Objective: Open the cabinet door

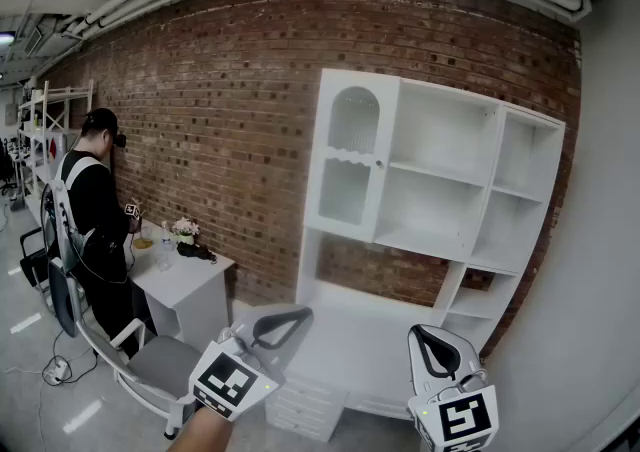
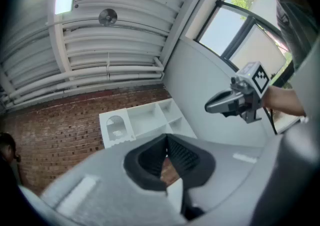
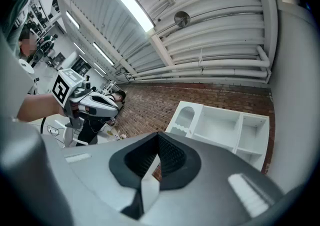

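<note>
The white cabinet (image 1: 440, 230) stands against the brick wall. Its upper-left door (image 1: 350, 165), with an arched window and a small knob (image 1: 378, 162), is closed. Both grippers hover low in the head view, well short of the cabinet. My left gripper (image 1: 295, 318) is shut with nothing in it, and my right gripper (image 1: 428, 335) is shut and empty too. The left gripper view looks past its closed jaws (image 2: 166, 152) at the cabinet door (image 2: 116, 129) far off. The right gripper view does the same over its own jaws (image 3: 158, 152), with the door (image 3: 185, 119) in the distance.
A person (image 1: 95, 210) stands at a white desk (image 1: 190, 275) on the left, with a grey chair (image 1: 150, 360) in front of it. White drawers (image 1: 305, 405) sit under the cabinet counter. A grey wall (image 1: 600, 240) closes off the right side.
</note>
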